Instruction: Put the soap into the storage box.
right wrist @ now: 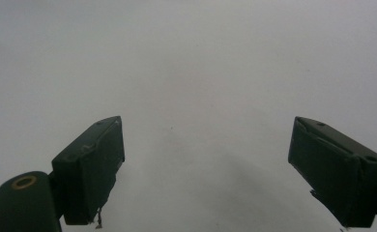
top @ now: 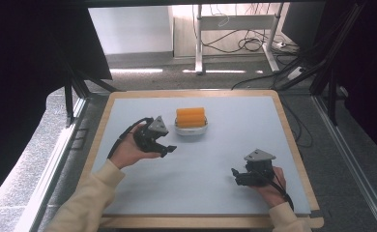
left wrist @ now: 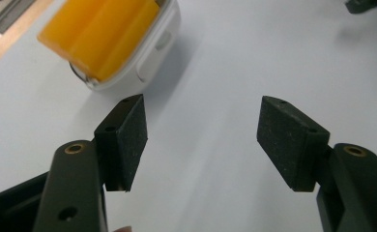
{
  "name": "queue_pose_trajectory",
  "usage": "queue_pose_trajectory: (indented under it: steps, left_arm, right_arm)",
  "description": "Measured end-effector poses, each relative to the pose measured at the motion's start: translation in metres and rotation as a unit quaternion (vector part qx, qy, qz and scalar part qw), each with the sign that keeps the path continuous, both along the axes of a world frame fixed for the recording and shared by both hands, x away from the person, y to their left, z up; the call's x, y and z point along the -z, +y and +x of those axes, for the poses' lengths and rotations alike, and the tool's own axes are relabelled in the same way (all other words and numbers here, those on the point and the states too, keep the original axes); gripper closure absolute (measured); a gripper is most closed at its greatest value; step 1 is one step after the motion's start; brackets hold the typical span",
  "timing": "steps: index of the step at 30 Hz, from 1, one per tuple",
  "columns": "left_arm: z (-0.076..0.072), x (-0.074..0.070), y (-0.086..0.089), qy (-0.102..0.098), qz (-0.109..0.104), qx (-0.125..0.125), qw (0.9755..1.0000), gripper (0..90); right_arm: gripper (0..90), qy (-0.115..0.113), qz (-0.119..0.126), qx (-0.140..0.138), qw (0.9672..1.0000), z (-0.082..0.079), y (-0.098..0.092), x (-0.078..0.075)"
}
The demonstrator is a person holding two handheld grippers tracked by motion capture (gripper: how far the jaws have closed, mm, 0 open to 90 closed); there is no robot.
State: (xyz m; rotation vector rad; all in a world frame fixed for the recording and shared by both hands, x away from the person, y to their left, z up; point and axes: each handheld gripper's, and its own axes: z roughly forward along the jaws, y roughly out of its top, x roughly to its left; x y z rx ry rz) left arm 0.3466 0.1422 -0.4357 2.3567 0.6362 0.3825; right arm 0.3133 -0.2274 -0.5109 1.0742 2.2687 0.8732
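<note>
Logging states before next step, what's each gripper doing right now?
Left gripper: open, empty, near the orange block in its white holder.
Right gripper: open, empty, over bare mat.

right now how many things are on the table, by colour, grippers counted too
orange block: 1
white container under it: 1
black grippers, left gripper and right gripper: 2
total: 4

The desk (top: 215, 159) is pale blue-grey with a light wood border. On it, an orange block (top: 191, 117) sits in a white container (top: 191, 129). Both tongs are black, the left tongs (top: 163, 148) and the right tongs (top: 237, 176); the person's sleeves (top: 97, 193) are cream.
</note>
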Motion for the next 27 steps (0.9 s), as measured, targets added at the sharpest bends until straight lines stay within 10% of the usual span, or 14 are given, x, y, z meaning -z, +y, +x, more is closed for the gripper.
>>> queue_pose_trajectory:
  steps: [7,14,27]
  left_arm:
    - [-0.034,0.013,0.016,0.013,0.006,-0.032,0.9994,34.9]
    - [-0.058,0.029,0.035,0.023,-0.033,-0.056,0.9976,34.7]
    - [-0.068,0.040,0.047,0.029,-0.034,-0.067,0.9967,34.4]
  right_arm:
    - [13.3,-0.002,0.002,-0.003,1.0000,-0.001,0.000,-0.001]
    - [13.3,-0.002,0.002,-0.002,1.0000,-0.001,0.000,-0.002]
    - [13.2,-0.006,0.005,0.003,1.0000,-0.001,-0.002,-0.002]
